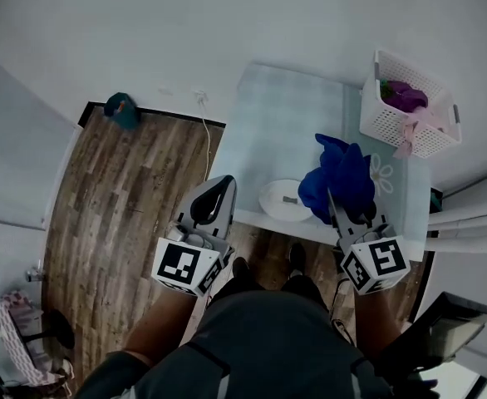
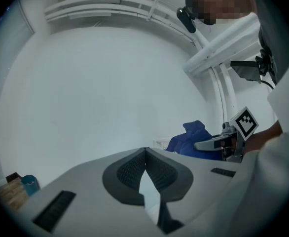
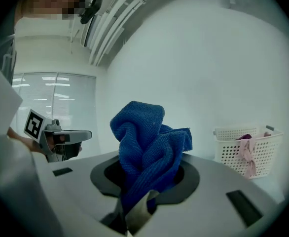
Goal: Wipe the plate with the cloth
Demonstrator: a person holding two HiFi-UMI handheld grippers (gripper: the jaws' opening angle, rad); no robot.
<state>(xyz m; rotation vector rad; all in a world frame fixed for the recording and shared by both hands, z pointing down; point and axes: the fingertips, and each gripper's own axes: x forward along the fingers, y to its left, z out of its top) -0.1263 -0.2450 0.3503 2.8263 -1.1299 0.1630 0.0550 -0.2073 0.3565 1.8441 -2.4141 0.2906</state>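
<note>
Right gripper pinching bunched blue cloth, holding it aloft. Left gripper pressed together, carrying nothing. Plate sitting at table front edge, cloth seemingly clear of it. Wiping not happening now; finished or pending, cannot tell.

No legible text, brand, number or sign found. Left gripper and right gripper: marker cubes carry only black-and-white square patterns (no letters, no digits).
</note>
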